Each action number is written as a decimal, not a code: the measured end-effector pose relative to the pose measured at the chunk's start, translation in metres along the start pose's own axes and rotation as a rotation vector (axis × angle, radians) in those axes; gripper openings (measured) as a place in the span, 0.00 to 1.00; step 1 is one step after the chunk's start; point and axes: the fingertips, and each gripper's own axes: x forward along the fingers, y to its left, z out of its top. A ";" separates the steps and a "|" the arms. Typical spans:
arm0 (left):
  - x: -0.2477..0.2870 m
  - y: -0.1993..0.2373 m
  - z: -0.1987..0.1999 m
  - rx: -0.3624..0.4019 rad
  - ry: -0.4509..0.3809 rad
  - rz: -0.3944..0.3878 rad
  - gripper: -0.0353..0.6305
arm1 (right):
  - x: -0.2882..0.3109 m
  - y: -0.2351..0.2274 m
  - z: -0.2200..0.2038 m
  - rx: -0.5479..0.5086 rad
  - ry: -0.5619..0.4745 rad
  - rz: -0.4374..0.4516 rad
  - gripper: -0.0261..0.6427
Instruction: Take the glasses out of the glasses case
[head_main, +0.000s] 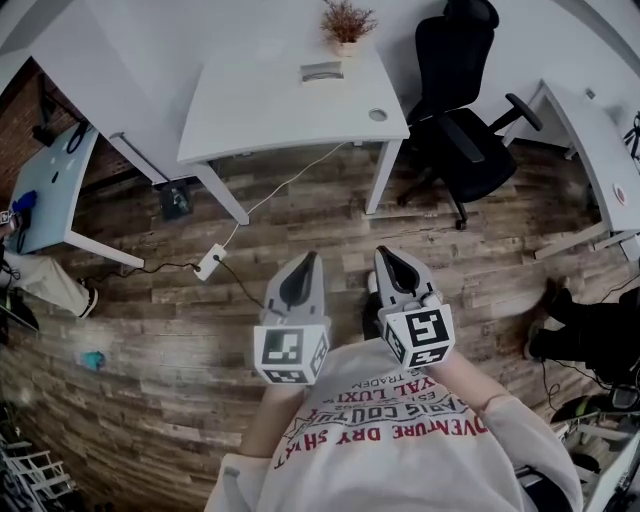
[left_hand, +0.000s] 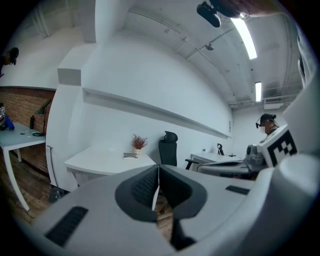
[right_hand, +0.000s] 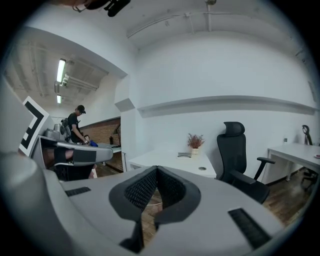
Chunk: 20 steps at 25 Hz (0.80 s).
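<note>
A small flat grey case (head_main: 321, 71), which looks like the glasses case, lies shut on the white desk (head_main: 270, 115) beside a potted plant (head_main: 346, 22). It also shows far off as a case (left_hand: 131, 155) in the left gripper view and a case (right_hand: 184, 155) in the right gripper view. No glasses show. My left gripper (head_main: 308, 260) and right gripper (head_main: 386, 254) are held side by side close to my chest, over the wooden floor and well short of the desk. The left gripper (left_hand: 158, 169) and right gripper (right_hand: 156, 169) both have their jaws together with nothing between them.
A black office chair (head_main: 458, 95) stands right of the desk. Another white desk (head_main: 590, 135) is at the far right and a pale blue table (head_main: 45, 185) at the left. A power strip (head_main: 210, 262) with its cable lies on the floor. People stand at both edges.
</note>
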 end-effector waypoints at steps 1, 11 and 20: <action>0.004 0.002 0.000 -0.001 0.002 0.003 0.06 | 0.005 -0.004 0.000 0.001 0.004 0.001 0.06; 0.062 0.050 0.008 -0.011 0.043 0.122 0.06 | 0.094 -0.025 0.013 0.000 0.010 0.117 0.06; 0.158 0.090 0.044 -0.035 0.038 0.237 0.06 | 0.200 -0.078 0.047 -0.002 0.030 0.238 0.06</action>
